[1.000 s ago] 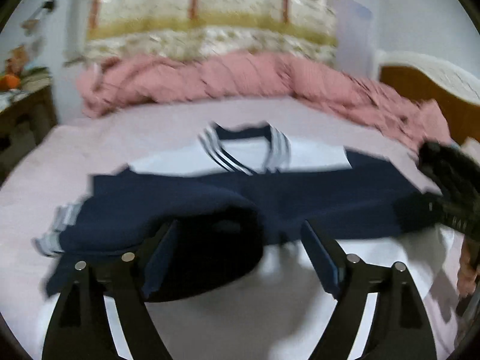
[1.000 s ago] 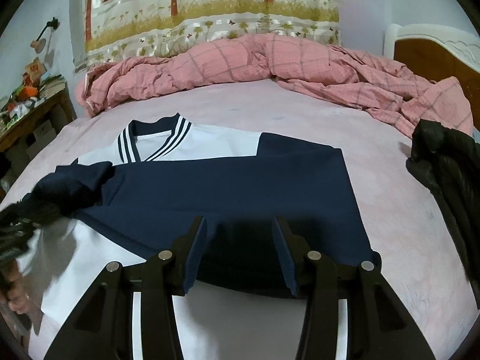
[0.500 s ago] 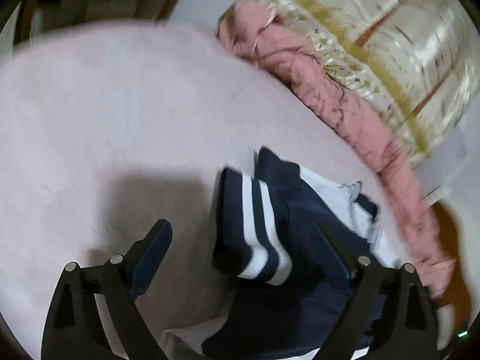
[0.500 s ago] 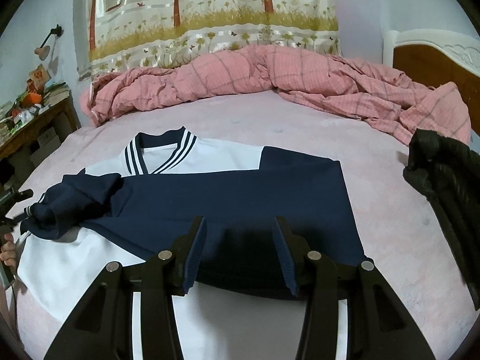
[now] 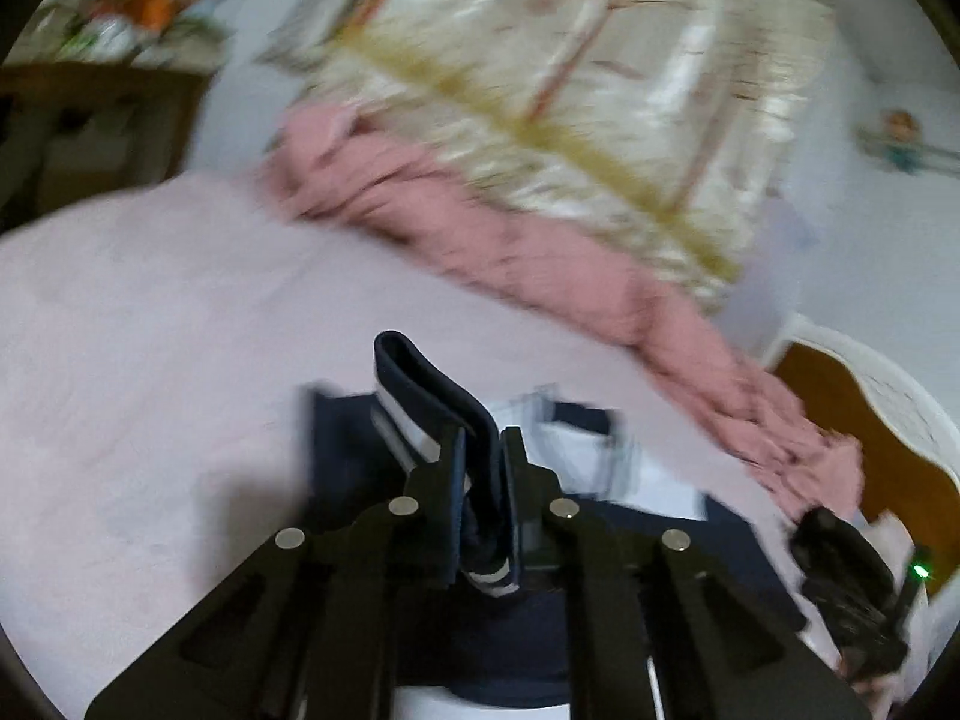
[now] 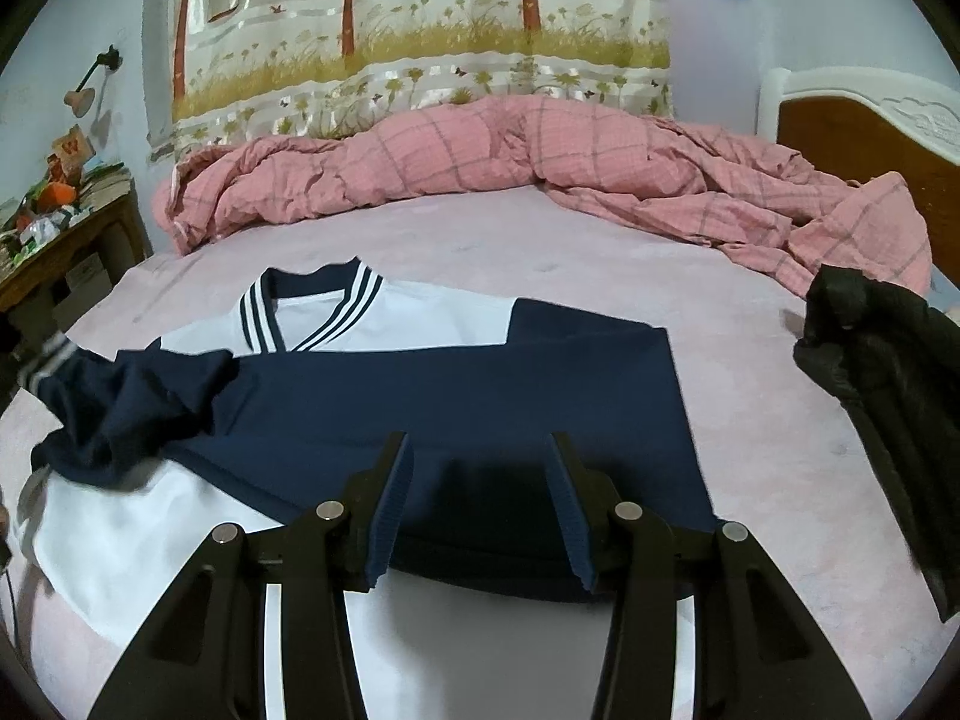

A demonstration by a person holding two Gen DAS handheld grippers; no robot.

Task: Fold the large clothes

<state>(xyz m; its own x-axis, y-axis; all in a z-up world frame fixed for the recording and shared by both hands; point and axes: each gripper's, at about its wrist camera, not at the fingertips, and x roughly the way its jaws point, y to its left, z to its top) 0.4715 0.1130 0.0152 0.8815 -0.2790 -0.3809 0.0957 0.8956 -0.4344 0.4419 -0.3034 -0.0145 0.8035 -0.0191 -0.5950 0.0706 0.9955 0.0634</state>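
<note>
With our left gripper (image 5: pixel 483 468) just clamped on the striped cuff (image 5: pixel 420 396) of the shirt (image 6: pixel 456 384) on the bed (image 6: pixel 600 240), we should carry the sleeve smoothly across while our right gripper (image 6: pixel 483 510) hovers half-open, empty.

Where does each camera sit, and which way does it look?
Left wrist: on the left tool, tilted, looking over the bed at the sleeve cuff clamped in it; its jaws just closed.
Right wrist: on the right tool, open, looking over the folded navy-and-white jacket toward the curtain.
Both share the jacket, the pink blanket and the curtain.
</note>
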